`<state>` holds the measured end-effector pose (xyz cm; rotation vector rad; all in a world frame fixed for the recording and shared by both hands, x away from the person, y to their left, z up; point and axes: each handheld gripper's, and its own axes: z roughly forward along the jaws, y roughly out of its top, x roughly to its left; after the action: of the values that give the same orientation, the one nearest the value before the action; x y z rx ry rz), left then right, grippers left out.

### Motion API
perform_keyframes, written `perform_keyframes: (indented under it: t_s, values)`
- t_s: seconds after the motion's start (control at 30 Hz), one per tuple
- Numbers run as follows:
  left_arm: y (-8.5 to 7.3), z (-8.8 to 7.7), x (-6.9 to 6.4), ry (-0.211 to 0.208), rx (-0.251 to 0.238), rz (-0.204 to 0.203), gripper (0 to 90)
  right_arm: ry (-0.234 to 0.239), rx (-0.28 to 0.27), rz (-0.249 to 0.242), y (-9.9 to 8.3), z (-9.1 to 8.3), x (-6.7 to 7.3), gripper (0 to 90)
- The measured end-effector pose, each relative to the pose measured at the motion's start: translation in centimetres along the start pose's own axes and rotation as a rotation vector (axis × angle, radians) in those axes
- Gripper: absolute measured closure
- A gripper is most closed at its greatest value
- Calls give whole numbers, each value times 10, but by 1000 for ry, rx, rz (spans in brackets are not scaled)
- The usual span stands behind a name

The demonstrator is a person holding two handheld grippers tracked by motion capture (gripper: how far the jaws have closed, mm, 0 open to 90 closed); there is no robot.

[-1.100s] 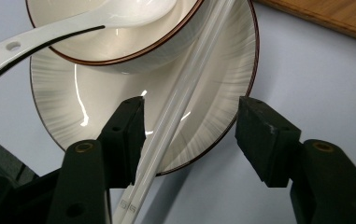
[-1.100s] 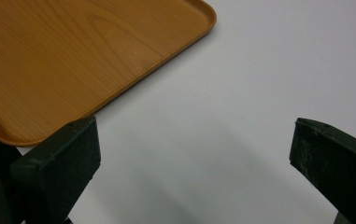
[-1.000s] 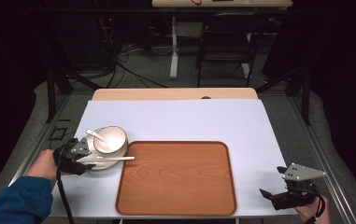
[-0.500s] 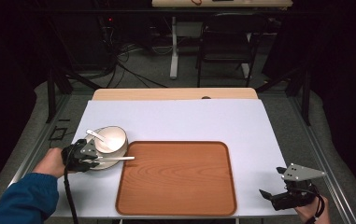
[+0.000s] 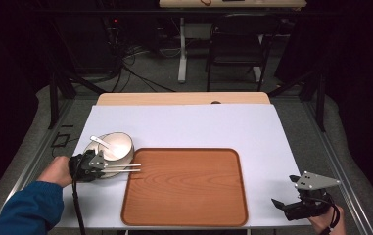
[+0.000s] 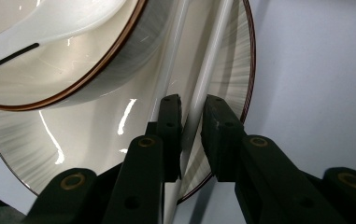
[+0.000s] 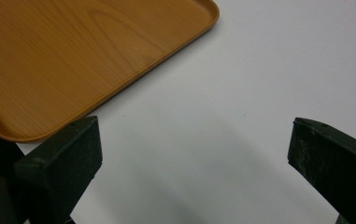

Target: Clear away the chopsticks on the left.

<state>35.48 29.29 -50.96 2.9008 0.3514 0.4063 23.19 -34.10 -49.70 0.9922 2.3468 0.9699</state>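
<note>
The left tongs (image 6: 192, 123) had just been closing, clamped on one white plastic chopstick (image 6: 202, 88); its unclamped twin (image 6: 173, 51) might roll off the cream plate (image 6: 96, 135). Right tongs (image 7: 189, 154) stood apart.

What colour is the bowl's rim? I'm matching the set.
Brown, a thin line round the cream bowl; the left gripper view shows it best.

Your high view looks down over the whole table (image 5: 184, 122); both gripper views sit super close, the right one sharing the tray (image 7: 73, 56) corner.
</note>
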Motion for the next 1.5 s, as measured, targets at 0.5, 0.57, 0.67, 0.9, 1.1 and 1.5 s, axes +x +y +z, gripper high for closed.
perform_keyframes:
  t_s: [0.5, 0.57, 0.67, 0.9, 1.1, 1.5]
  values:
    - [1, -1, 3, -54, -12, 56, 841, -4, 6, 3, 0, 1, 0, 46]
    - [2, -3, 3, -58, -12, 64, 841, -4, 6, 2, 0, 1, 0, 46]
    - [4, -9, 1, -73, -33, 49, 841, -3, 5, 2, 0, 1, 0, 46]
    - [9, -20, -2, -87, -71, 0, 841, -2, 1, 4, -1, 1, 0, 44]
    - [16, -27, -6, -113, -98, -55, 841, -4, -6, 7, 0, 1, 0, 18]
    - [27, -37, -15, -146, -138, -138, 841, -7, -12, 10, -1, 1, 0, 0]
